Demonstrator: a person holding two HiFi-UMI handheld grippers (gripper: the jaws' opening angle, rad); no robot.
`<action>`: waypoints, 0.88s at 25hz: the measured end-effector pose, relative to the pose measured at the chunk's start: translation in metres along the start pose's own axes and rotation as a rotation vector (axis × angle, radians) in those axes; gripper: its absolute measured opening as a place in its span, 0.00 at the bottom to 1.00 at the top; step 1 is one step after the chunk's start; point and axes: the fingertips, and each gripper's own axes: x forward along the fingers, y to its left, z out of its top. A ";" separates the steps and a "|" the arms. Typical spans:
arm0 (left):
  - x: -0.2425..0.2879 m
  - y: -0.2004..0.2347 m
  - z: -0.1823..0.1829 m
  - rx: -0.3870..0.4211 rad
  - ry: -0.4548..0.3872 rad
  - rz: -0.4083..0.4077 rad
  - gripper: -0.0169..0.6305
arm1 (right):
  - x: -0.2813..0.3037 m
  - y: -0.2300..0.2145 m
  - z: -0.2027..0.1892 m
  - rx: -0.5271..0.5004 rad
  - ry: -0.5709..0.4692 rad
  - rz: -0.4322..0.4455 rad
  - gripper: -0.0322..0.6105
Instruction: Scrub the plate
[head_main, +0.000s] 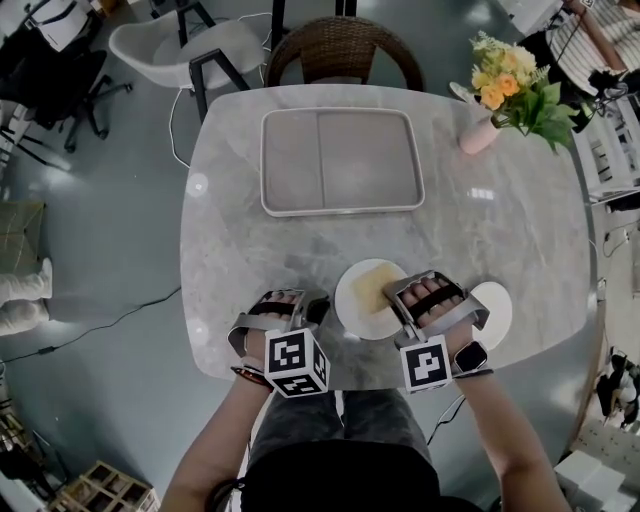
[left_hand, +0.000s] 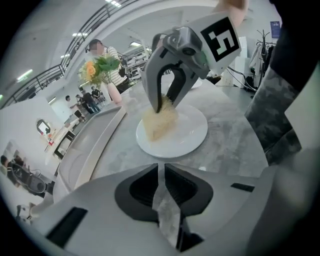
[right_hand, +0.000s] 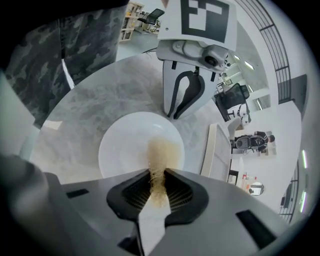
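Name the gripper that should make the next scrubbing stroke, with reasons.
Right. The right gripper is shut on the scrub pad, which rests on the plate. The left gripper is shut, empty, and beside the plate's rim.

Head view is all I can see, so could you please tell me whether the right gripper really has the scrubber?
Observer: Yes. In the right gripper view, the right gripper has its jaws shut on the scrubber.
Operator: Thank you. Is the scrubber on the plate?
Observer: It appears so. In the left gripper view its lower end rests on the plate, near the middle.
Operator: And is the left gripper holding the plate?
Observer: No. The left gripper has its jaws together on nothing, and a strip of bare table lies between it and the rim.
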 end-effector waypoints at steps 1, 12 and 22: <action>0.000 0.000 0.000 -0.001 -0.001 -0.001 0.10 | -0.002 0.005 -0.003 0.006 0.007 0.010 0.16; 0.000 0.000 0.001 0.012 -0.003 -0.004 0.10 | -0.028 0.045 0.017 -0.003 -0.046 0.132 0.16; -0.001 0.001 0.001 -0.001 -0.003 0.004 0.10 | -0.006 0.000 0.030 -0.060 -0.090 0.090 0.16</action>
